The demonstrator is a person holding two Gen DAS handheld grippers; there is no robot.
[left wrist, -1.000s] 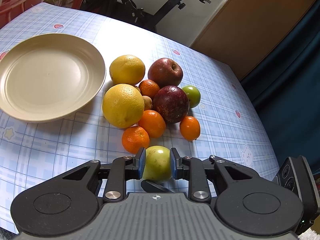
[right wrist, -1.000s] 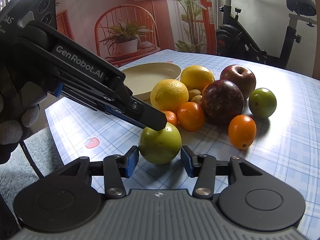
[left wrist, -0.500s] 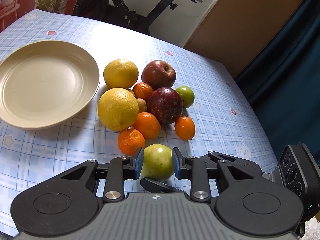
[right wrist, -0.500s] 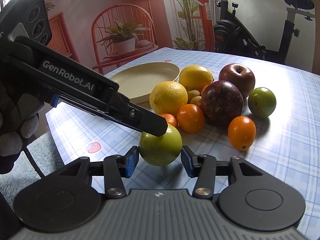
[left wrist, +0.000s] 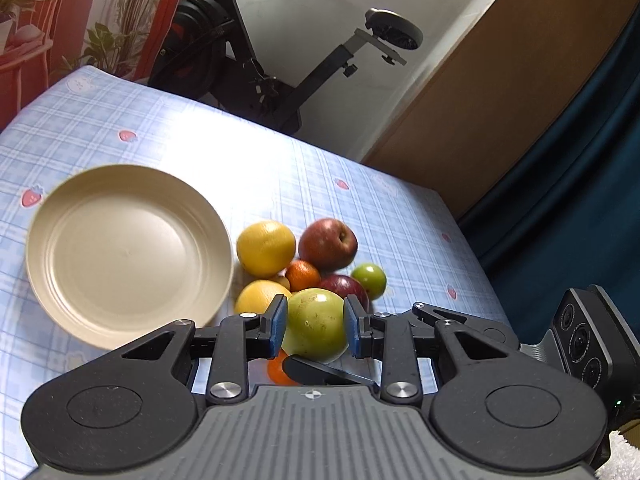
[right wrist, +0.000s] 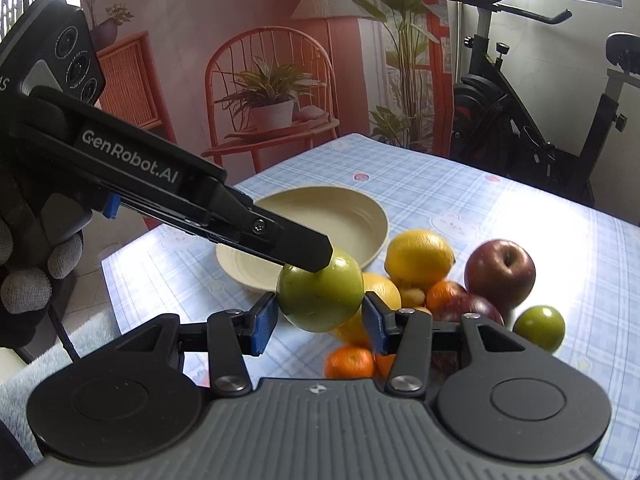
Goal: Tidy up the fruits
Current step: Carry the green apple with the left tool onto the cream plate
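Observation:
My left gripper (left wrist: 315,325) is shut on a large green apple (left wrist: 316,325) and holds it above the table. In the right wrist view the same apple (right wrist: 320,296) sits between the jaws of my right gripper (right wrist: 320,316), which stand open on either side of it. The left gripper's finger (right wrist: 296,246) presses on the apple's top there. A cream plate (left wrist: 120,248) lies on the table to the left, with nothing on it. The fruit pile sits below: two yellow citrus (left wrist: 266,248), a red apple (left wrist: 328,244), a dark red apple (right wrist: 468,308), a small green apple (left wrist: 369,276) and mandarins (right wrist: 349,362).
The table carries a blue checked cloth (left wrist: 160,140). An exercise bike (left wrist: 256,60) stands beyond its far edge. An orange chair with a potted plant (right wrist: 272,104) stands behind the table in the right wrist view. A dark curtain (left wrist: 580,180) hangs at the right.
Both grippers have risen together, and the large green apple has lifted off the table. The fruit pile and plate now sit lower and farther off.

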